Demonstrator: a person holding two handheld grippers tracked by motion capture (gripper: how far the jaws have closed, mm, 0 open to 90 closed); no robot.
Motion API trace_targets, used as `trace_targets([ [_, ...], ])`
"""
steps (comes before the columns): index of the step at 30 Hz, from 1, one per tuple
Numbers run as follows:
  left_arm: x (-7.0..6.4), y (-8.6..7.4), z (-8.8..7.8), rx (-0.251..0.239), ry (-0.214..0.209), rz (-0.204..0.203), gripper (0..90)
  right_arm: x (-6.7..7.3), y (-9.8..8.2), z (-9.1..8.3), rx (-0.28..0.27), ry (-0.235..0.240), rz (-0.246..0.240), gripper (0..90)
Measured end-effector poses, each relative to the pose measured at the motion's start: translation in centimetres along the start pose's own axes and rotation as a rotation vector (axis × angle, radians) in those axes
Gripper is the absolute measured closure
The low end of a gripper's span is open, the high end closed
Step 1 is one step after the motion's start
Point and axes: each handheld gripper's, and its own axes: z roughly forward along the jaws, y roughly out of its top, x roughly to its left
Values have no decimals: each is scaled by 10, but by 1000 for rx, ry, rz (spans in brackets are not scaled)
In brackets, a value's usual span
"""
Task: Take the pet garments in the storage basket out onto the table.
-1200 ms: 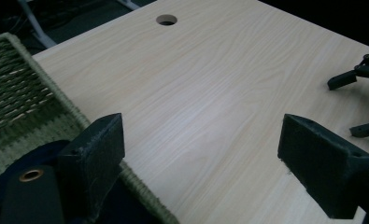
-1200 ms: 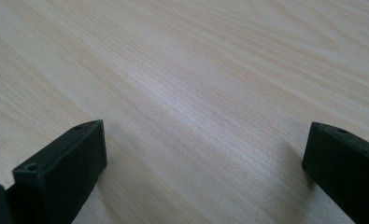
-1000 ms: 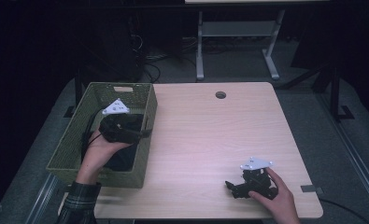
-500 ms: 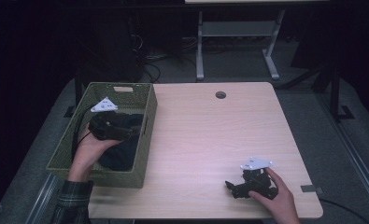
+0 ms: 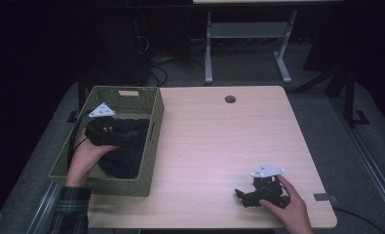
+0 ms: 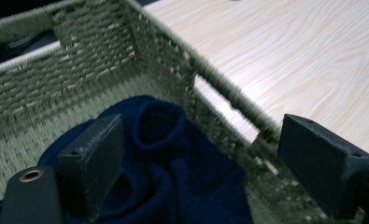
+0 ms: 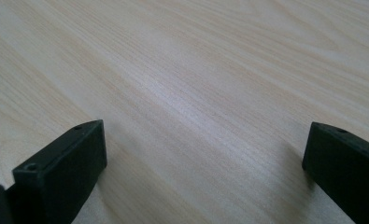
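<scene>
Cloth [image 6: 173, 177], dark blue, knit, bunched in loose folds on the floor of the basket [image 6: 79, 79]; lies under and just ahead of the left gripper [image 6: 191, 163].

Left gripper: jaws spread wide, nothing between them. One jaw hangs over the cloth, close above a raised fold; the other sits over or just outside the near basket wall, which runs between the two jaws. Whether the inner jaw touches the fabric cannot be told.

Right gripper [image 7: 203, 154]: jaws spread, empty, low over bare table [image 7: 196, 70]; in the high view it [image 5: 258, 192] rests near the front edge, well apart from the basket [image 5: 153, 122].

Step in hand, as judged: taking hold of the cloth [image 5: 124, 151] in the basket with the left gripper [image 5: 107, 134].

Handling notes:
- Shift both jaws inside the wall before closing; as they stand, a squeeze would likely catch wicker with the fabric, or wicker alone.
- Aim for the raised fold beside the inner jaw; it offers the thickest bite.
- Lower until both jaws flank the fold, then close fully; soft knit slips from a shallow pinch.
- Lift straight up, clear of the rim, so that trailing cloth does not snag the weave or drag the light basket.
- Right gripper is free to steady the basket wall if it shifts.
</scene>
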Motion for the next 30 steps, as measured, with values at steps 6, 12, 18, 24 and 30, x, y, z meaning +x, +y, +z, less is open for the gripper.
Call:
trace_targets([
  [6, 9, -10, 12, 52, 23, -26, 138, 0, 0, 0, -1, 0, -1, 0],
  [12, 18, -19, 22, 98, 17, -37, 138, 0, 0, 0, -1, 0, -1, 0],
  [18, 21, -26, 34, 158, 6, -38, 137, 0, 0, 0, -1, 0, 0, 0],
  [24, 17, -30, 48, 228, 12, -6, 133, 0, 0, 0, -1, 0, -1, 0],
  [30, 17, -33, 55, 269, 23, -7, 133, 0, 0, 0, -1, 0, 0, 0],
])
